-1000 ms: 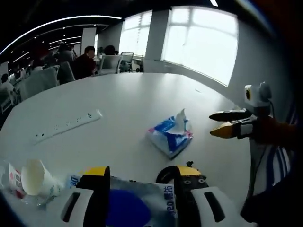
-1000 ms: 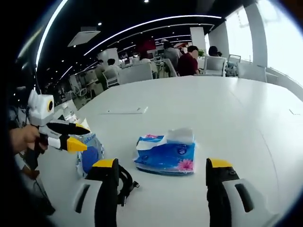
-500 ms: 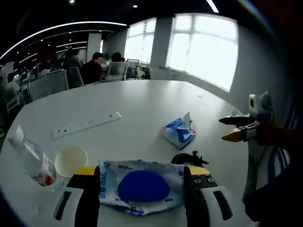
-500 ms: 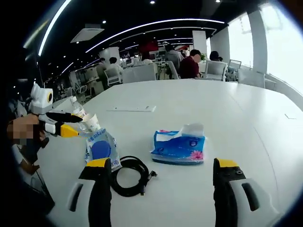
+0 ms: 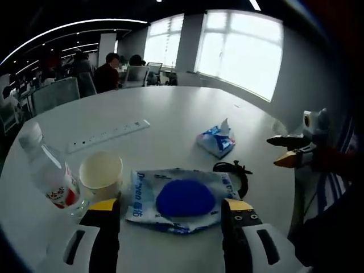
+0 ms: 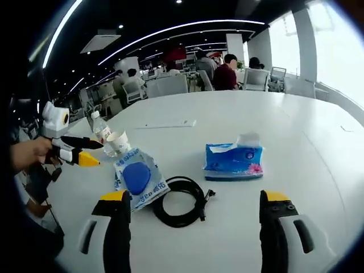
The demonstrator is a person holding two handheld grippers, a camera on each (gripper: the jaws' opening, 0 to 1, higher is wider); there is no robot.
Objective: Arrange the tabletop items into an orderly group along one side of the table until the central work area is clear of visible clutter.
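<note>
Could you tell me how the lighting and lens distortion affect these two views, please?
Left gripper view: the windows are blown out white, and the table edge bows. Right gripper view: the ceiling light strips curve into arcs, and the people at the back look soft.

An open-plan office: beyond the large white table (image 6: pixel 296 142), people (image 6: pixel 227 73) sit in office chairs (image 6: pixel 165 88) at rows of desks under long ceiling light strips (image 6: pixel 187 25), with tall windows (image 5: pixel 239 51) along one wall.
</note>
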